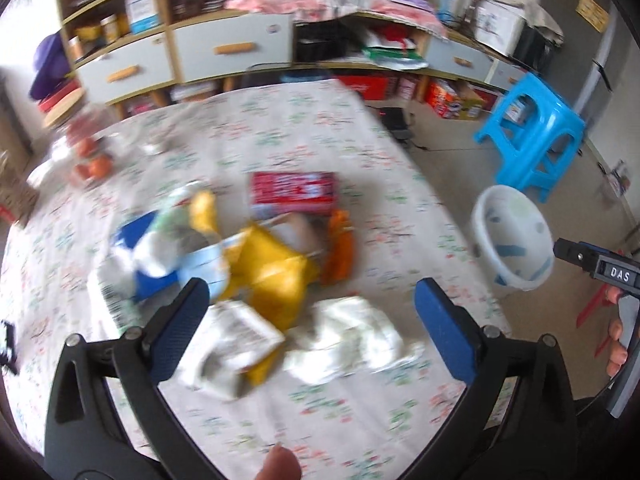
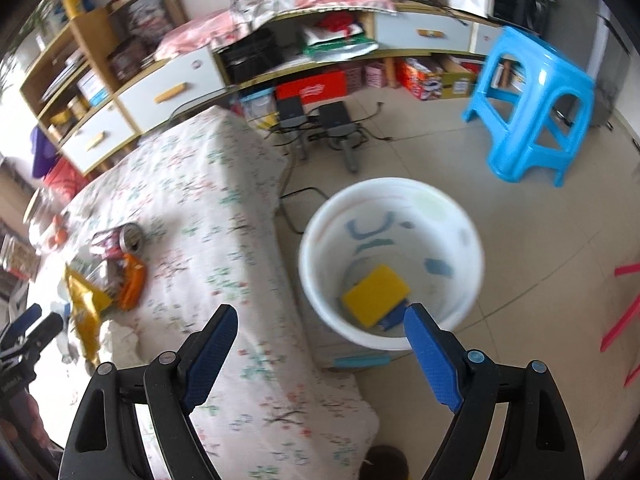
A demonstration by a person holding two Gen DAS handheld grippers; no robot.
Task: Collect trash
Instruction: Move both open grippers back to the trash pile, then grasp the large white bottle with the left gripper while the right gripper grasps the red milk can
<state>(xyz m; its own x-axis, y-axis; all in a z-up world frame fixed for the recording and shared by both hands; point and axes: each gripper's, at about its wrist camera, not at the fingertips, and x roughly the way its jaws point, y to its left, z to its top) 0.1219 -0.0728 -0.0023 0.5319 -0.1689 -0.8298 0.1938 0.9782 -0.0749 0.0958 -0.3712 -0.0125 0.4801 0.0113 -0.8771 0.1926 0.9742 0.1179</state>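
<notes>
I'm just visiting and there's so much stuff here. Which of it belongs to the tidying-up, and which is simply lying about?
Part of the job:
- yellow wrapper
- orange packet
- red box
- crumpled white paper
- white bin, a yellow item already inside
- left tongs and right tongs, both open

Just lying about:
- blue stool
- floral tablecloth
- shelving unit

Blue plastic stool [image 2: 528, 108] on the tiled floor [image 2: 520, 248], well apart from the bench. Flowery cloth [image 1: 280, 128] over the bench. Oranges [image 1: 94, 160] near the far left corner. Long shelf unit [image 1: 192, 48] with white drawers along the wall behind.
</notes>
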